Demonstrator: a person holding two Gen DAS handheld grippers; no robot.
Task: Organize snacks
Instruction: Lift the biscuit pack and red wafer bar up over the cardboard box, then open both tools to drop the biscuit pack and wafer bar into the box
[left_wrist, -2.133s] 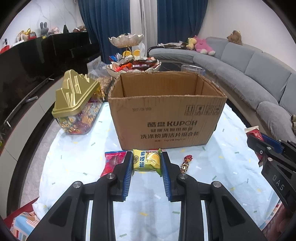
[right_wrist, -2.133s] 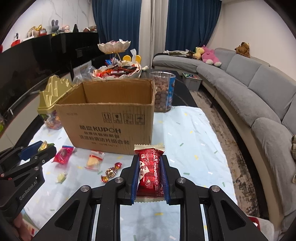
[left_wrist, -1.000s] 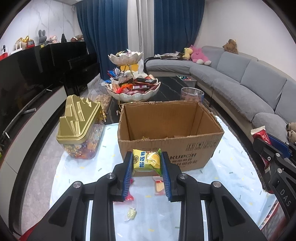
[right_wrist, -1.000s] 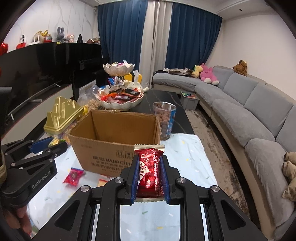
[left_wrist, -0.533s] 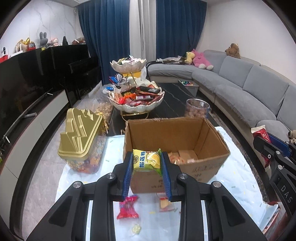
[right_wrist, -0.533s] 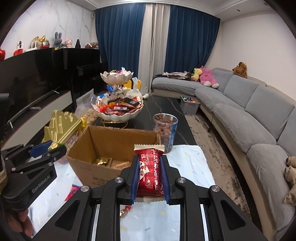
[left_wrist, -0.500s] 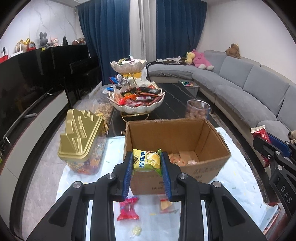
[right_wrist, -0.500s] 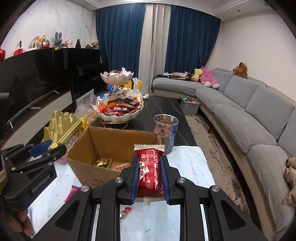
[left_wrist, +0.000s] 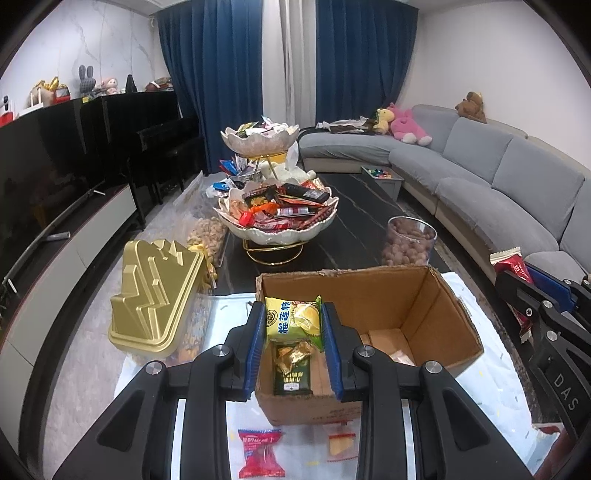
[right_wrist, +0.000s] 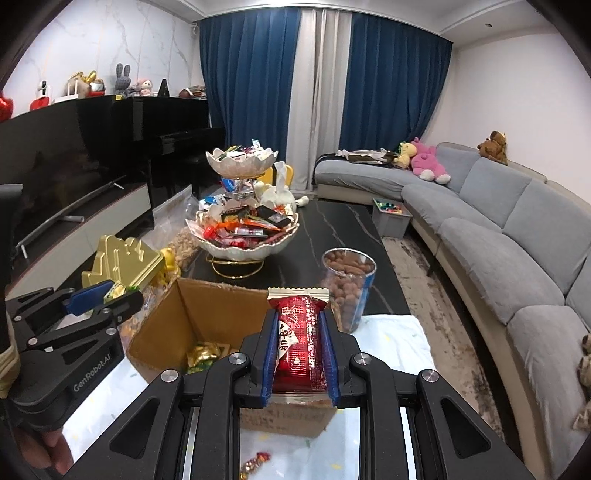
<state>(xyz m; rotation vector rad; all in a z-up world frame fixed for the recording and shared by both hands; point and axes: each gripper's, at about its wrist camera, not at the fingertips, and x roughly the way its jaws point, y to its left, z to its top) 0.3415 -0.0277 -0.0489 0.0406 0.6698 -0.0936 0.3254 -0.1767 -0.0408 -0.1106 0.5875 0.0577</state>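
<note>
Left tool clamped on a yellow packet, held above the open box (gold sweets just below it), right tool gripping a red packet over the box's near right edge, loose candy on the worktop beneath

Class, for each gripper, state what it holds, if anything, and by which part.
Left gripper: yellow snack packet, clamped by its two side edges. Right gripper: red snack packet, clamped along its long sides.

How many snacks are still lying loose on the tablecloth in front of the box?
3 visible: a red candy packet, a small yellow packet, and a foil-wrapped candy near the cardboard box. The grippers may hide others.
</note>
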